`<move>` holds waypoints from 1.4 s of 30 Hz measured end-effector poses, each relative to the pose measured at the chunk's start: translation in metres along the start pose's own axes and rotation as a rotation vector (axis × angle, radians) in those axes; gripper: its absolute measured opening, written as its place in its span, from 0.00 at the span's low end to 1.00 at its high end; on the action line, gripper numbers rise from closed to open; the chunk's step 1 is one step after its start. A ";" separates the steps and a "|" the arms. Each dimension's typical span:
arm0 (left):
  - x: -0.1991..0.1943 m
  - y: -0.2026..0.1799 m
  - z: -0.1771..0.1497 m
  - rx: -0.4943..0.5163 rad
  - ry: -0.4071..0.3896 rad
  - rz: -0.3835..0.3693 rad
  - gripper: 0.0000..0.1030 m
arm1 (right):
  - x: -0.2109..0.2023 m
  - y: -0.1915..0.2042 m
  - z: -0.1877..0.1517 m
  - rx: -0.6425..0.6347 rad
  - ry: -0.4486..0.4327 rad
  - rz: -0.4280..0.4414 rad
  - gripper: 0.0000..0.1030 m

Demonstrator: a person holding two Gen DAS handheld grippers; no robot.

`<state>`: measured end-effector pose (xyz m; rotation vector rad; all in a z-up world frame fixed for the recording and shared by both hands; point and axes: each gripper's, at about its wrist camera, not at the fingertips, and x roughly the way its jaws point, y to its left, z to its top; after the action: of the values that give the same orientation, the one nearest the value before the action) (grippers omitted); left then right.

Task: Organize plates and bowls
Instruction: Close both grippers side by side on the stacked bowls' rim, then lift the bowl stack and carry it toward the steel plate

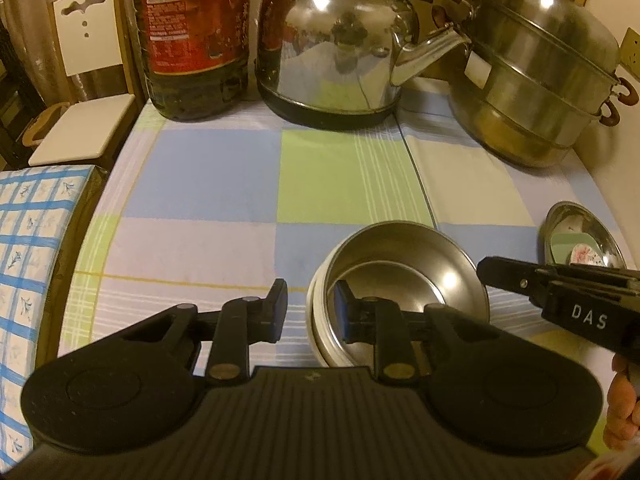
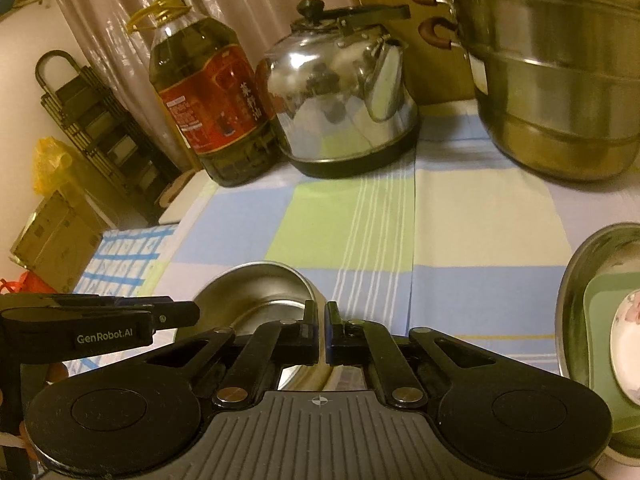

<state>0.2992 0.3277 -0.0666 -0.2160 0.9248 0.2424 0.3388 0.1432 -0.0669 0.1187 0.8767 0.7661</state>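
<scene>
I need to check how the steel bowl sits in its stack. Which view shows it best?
The left wrist view: the steel bowl shows nearly whole, open side up, nested in a white bowl. In the right wrist view the right gripper hides its near half, and only the far rim shows.

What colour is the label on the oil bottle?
Red, on the oil bottle; right wrist view shows it best.

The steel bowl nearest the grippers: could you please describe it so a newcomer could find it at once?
On the checked tablecloth, in front of the kettle, sits the steel bowl, nested in a white one. Unlike the steel dish to its right, it holds nothing.
</scene>
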 end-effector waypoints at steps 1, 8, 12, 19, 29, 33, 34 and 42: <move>0.002 0.000 0.000 -0.001 0.007 0.000 0.19 | 0.000 -0.001 0.000 0.004 -0.002 0.004 0.03; -0.002 0.003 0.001 -0.028 0.022 -0.014 0.21 | -0.005 -0.011 0.010 0.078 0.030 0.012 0.04; 0.000 0.006 0.005 -0.051 0.046 -0.024 0.31 | -0.003 -0.014 0.018 0.098 0.071 -0.004 0.22; 0.014 0.002 0.008 -0.064 0.101 -0.018 0.32 | 0.005 -0.007 0.020 0.102 0.110 -0.001 0.50; 0.028 0.000 0.004 -0.054 0.135 -0.013 0.31 | 0.038 0.001 0.012 0.108 0.242 -0.032 0.49; 0.034 0.001 0.004 -0.053 0.150 -0.019 0.31 | 0.045 0.001 0.011 0.098 0.265 -0.054 0.36; 0.036 0.001 0.004 -0.053 0.151 -0.021 0.30 | 0.046 0.001 0.011 0.098 0.272 -0.055 0.34; 0.041 0.000 0.006 -0.043 0.141 -0.018 0.16 | 0.050 0.000 0.013 0.116 0.296 -0.097 0.24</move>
<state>0.3276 0.3341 -0.0960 -0.2838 1.0574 0.2323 0.3685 0.1784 -0.0908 0.0658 1.1999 0.6507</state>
